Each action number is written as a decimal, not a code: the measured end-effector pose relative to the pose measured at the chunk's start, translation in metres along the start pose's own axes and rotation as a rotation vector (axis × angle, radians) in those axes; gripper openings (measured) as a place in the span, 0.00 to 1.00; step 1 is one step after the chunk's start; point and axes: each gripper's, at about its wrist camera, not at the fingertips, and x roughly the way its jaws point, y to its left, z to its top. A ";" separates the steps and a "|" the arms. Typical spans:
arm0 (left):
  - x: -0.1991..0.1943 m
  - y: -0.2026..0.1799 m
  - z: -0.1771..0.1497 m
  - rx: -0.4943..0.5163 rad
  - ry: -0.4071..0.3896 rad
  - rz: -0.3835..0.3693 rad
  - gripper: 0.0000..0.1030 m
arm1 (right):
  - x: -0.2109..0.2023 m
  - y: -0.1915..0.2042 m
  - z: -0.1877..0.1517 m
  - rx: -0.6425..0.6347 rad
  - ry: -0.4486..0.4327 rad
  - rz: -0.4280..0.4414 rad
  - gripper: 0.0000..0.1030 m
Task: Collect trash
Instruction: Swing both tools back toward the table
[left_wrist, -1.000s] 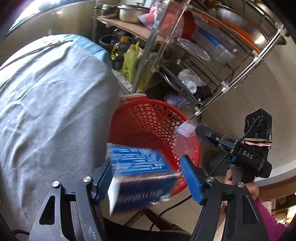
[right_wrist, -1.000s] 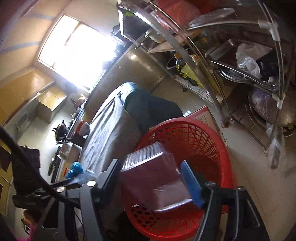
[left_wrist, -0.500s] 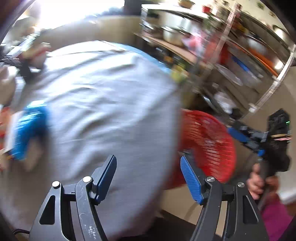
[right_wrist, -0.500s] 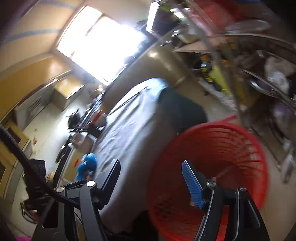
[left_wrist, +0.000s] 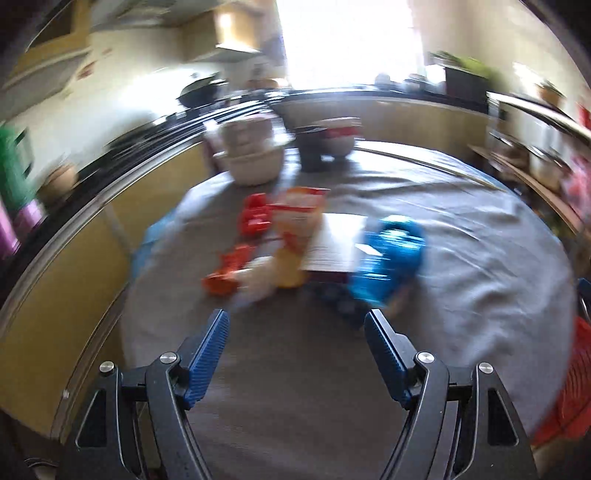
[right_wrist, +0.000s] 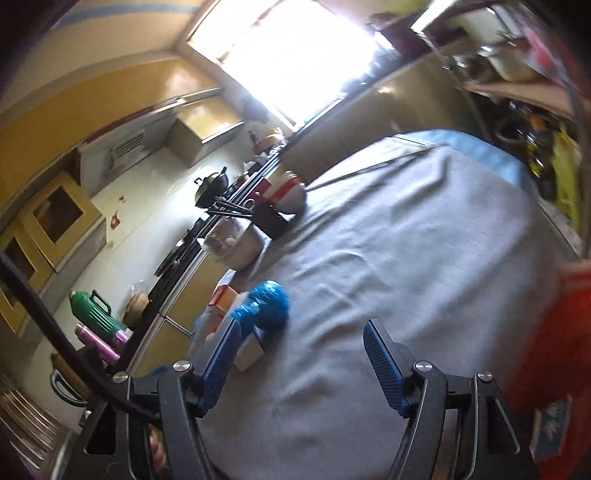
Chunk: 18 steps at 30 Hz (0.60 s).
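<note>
— Grey cloth covers the bench (left_wrist: 461, 258), is that right? What sits on it, from left to right?

— Yes, grey and creased. In the left wrist view, at about 10 o'clock from the left hand-held gripper (left_wrist: 297, 330), lie small orange-red packets (left_wrist: 231, 269). Just beside them stands a yellow and red pouch (left_wrist: 297, 236), blurred. Next comes a flat pale box (left_wrist: 338, 242), and touching its right edge is a crumpled blue wrapper (left_wrist: 389, 258), at about 1 o'clock from the gripper.

— And further back?

— A stack of white bowls (left_wrist: 249, 158) at 11 o'clock, with a dark cup (left_wrist: 312, 149) and a red-and-white bowl (left_wrist: 338, 138) just to its right, near the far edge.

— How do the grippers stand?

— The left hand-held gripper is spread wide, nothing between its blue pads (left_wrist: 205, 356), over bare cloth, short of the litter. The right hand-held gripper (right_wrist: 301, 358) is also wide and holds nothing.

— Where is the trash for the right one?

— The blue wrapper (right_wrist: 264, 304) lies at about 11 o'clock, just past its left pad (right_wrist: 219, 363), with a small carton (right_wrist: 223, 297) beside it. The blur makes the finer print unreadable.

— And the basket?

— A red basket (left_wrist: 574, 384) shows at the far right edge of the left view, at 3 o'clock, below the bench edge. In the right view it is a red smear (right_wrist: 554, 339) at 3 o'clock.
</note>
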 end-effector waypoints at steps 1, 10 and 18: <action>0.003 0.011 0.000 -0.026 0.001 0.040 0.74 | 0.010 0.006 0.001 -0.007 0.001 0.004 0.71; 0.031 0.049 -0.011 -0.107 0.051 0.121 0.74 | 0.099 0.026 -0.023 -0.037 0.074 -0.015 0.71; 0.047 0.059 -0.011 -0.137 0.068 0.126 0.74 | 0.103 0.027 -0.034 -0.080 0.054 -0.061 0.71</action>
